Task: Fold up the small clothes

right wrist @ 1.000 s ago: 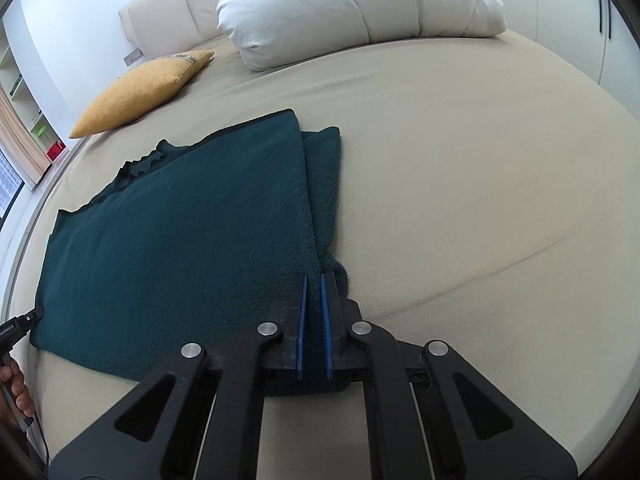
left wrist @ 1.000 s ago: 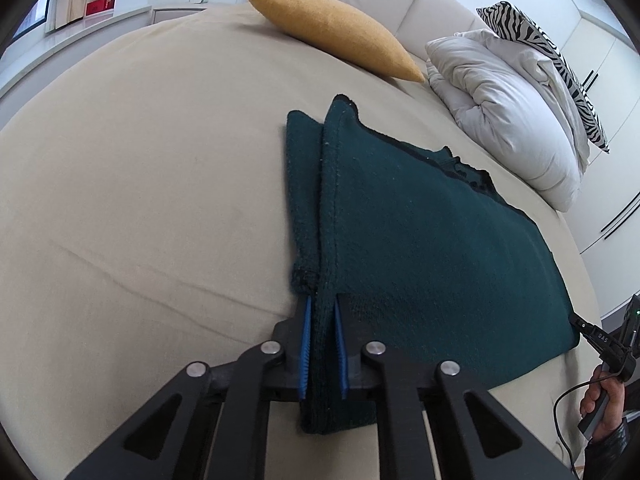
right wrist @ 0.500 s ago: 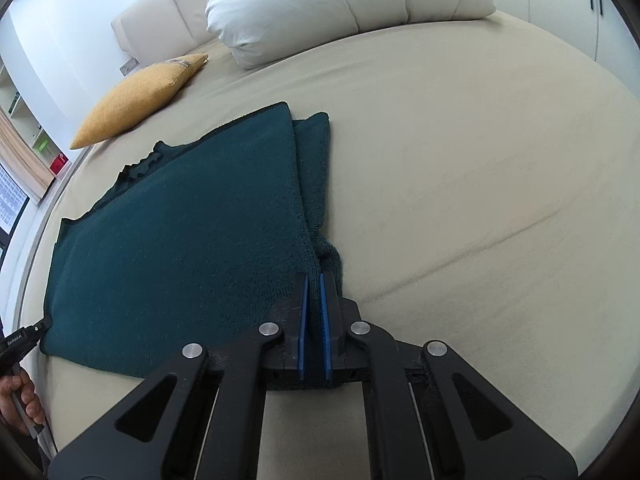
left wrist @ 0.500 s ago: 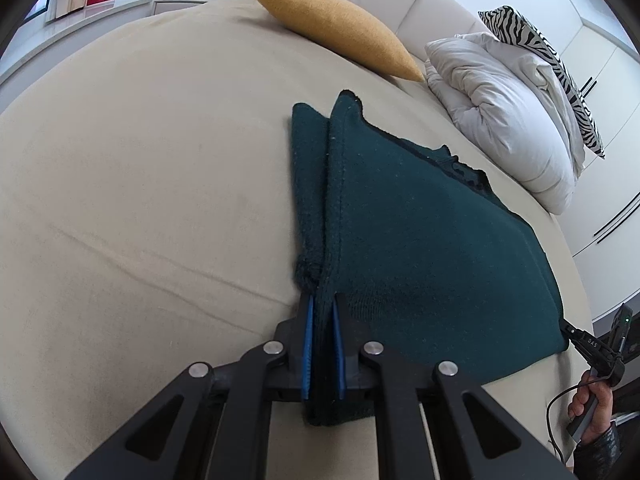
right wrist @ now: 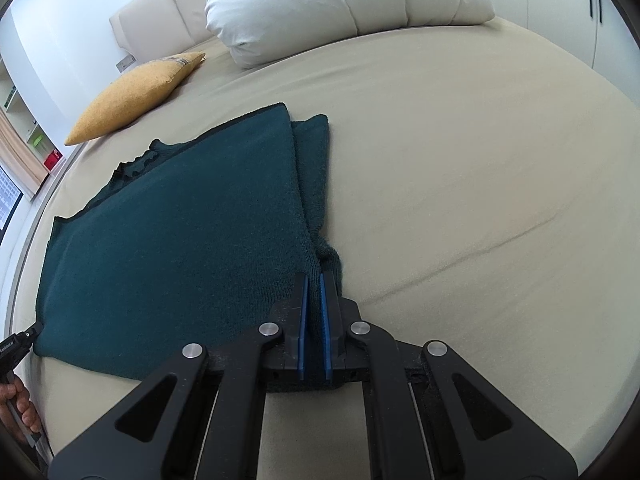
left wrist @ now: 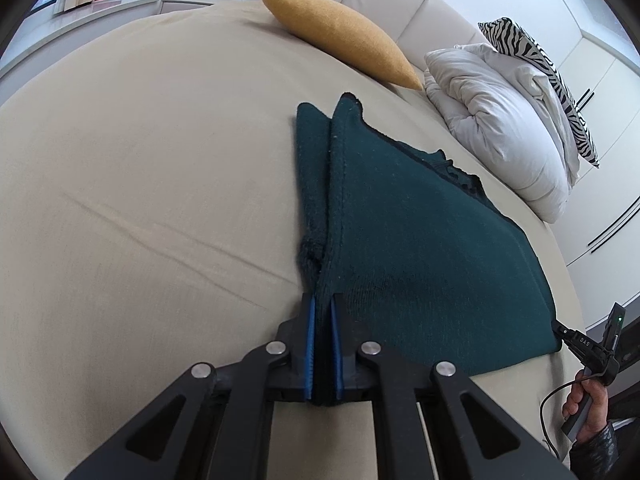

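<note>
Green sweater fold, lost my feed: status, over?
Left gripper and right gripper shut on dark green sweater. Sweater flat on bed. Nothing in the way.

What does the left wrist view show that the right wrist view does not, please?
Only the left wrist view shows the zebra-striped pillow behind the white duvet. Only the right wrist view shows the red box on the shelves at far left. Both show the green garment on the bed, the yellow cushion, and jaws pinching a garment edge.

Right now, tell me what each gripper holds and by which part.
Both hold the dark green knit garment: the left gripper pinches its near left corner, the right gripper its near right corner, jaws shut on the fabric.
</note>
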A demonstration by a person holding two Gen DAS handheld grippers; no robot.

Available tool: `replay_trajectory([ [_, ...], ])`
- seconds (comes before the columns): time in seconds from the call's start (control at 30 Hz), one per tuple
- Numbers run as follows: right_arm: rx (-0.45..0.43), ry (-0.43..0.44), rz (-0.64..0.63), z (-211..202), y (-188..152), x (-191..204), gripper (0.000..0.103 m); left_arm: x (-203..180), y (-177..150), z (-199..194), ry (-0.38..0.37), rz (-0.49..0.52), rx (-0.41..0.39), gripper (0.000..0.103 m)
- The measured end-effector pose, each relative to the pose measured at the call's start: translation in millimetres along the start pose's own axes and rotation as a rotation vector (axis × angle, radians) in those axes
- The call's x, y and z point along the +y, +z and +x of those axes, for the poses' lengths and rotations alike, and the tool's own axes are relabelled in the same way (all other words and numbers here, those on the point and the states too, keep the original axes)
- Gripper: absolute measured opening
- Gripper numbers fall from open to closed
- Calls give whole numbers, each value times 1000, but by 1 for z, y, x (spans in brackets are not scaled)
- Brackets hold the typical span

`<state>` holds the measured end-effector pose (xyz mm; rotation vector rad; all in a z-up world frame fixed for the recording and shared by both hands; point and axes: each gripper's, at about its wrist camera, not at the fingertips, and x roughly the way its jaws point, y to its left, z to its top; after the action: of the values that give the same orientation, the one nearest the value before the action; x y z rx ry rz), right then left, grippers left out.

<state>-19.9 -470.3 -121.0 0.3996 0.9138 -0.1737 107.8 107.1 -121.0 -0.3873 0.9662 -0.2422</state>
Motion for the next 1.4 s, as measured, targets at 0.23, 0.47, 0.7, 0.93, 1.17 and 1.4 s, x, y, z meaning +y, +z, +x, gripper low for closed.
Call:
replay_trajectory([
  [0.23,19,-1,4,6,1,-1,6,-1,4,-1,4,14,8,9],
  [0.47,-63,-15,27,-27,23,11,15,-26,38,-32,65,66,-121,19],
  [0.7,-27,238,-56,7,78,99,56,-84,98,31,108,197,-125,35],
  [0.93,97,471,-8,94,110,180,64,-91,121,105,164,188,-66,40],
  [1.17,140,574,248,155,113,124,37,-57,130,117,54,126,-54,39],
  [1.4,-11,609,465,147,123,26,25,-57,125,120,70,136,-79,34],
])
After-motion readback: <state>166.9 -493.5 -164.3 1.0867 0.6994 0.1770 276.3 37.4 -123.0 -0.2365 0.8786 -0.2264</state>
